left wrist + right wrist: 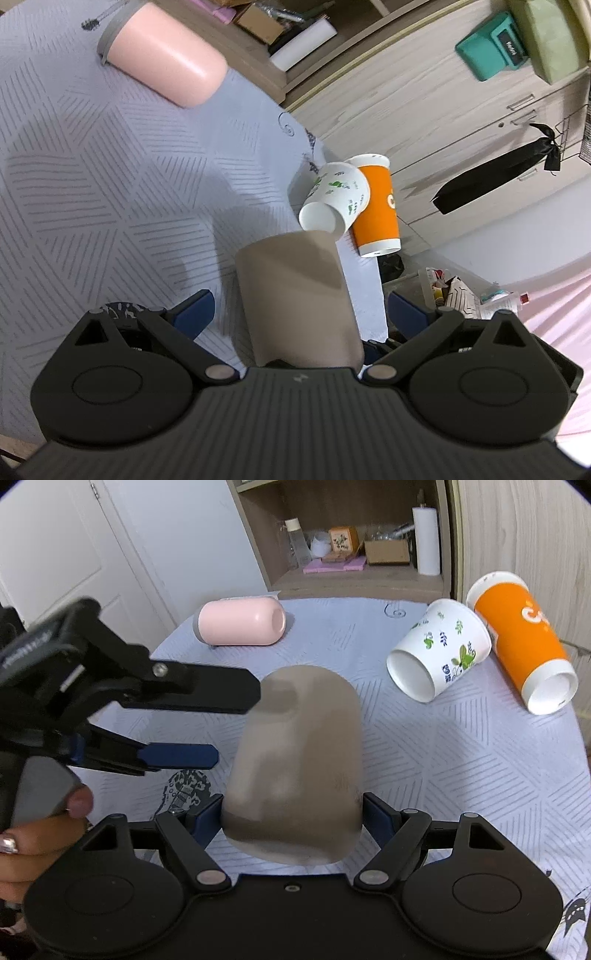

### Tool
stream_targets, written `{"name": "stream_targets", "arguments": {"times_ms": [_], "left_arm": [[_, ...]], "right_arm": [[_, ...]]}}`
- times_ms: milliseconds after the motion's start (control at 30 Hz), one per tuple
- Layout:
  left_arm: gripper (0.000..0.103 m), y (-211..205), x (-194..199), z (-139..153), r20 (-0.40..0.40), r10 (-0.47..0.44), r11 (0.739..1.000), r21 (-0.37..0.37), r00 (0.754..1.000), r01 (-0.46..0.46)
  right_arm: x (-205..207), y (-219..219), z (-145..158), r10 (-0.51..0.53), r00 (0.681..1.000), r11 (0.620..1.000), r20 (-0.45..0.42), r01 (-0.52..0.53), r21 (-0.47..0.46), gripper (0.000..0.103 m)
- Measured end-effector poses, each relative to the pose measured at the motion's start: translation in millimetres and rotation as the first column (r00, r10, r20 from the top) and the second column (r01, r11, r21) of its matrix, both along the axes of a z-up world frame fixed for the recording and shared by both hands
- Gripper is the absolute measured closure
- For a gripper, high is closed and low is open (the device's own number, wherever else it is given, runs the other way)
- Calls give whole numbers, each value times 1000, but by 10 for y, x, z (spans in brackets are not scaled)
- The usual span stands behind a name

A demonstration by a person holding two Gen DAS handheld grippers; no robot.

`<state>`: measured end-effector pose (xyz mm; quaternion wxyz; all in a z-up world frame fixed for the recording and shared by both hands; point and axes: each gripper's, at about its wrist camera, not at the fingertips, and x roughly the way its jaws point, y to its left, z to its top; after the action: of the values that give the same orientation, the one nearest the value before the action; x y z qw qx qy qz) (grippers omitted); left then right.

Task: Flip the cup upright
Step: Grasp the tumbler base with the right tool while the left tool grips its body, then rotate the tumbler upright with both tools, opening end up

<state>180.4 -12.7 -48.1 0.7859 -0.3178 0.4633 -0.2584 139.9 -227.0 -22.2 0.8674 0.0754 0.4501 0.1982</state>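
Right gripper [293, 818] jaws clamp the taupe cup [295, 764]; left gripper [236, 725] jaws apart beside it.

Patterned tablecloth [461, 760] under pink [240, 622], floral [439, 650], seemingly orange [521, 638] cups.

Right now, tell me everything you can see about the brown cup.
The brown cup is plain, matte, taupe, and looks like plastic, with a rounded closed base and no handle. The right gripper is shut on it near its rim end, so its base points away from the camera, above the patterned tablecloth. The left gripper is open, with its fingers on either side of the cup and apparently not touching it. The cup looks slightly blurred.
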Motion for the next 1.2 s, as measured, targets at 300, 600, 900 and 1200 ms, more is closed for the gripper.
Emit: {"name": "stream_targets", "arguments": {"times_ms": [300,600,900,1200], "left_arm": [[14,-45,81,-101,-24,-18,1000,14,1000,18],[27,-5,122,-148,-35,-29,999,20,999,29],[28,-194,-236,162,236,-81,983,181,968,38],[28,-223,-494,431,420,-156,946,324,894,13]], "right_arm": [[155,-89,117,72,997,993,19,-73,92,18],[385,-22,26,158,983,983,-97,-147,114,19],[48,74,147,174,980,984,96,-176,14,21],[-166,100,248,199,928,979,315,-199,-31,22]]}}
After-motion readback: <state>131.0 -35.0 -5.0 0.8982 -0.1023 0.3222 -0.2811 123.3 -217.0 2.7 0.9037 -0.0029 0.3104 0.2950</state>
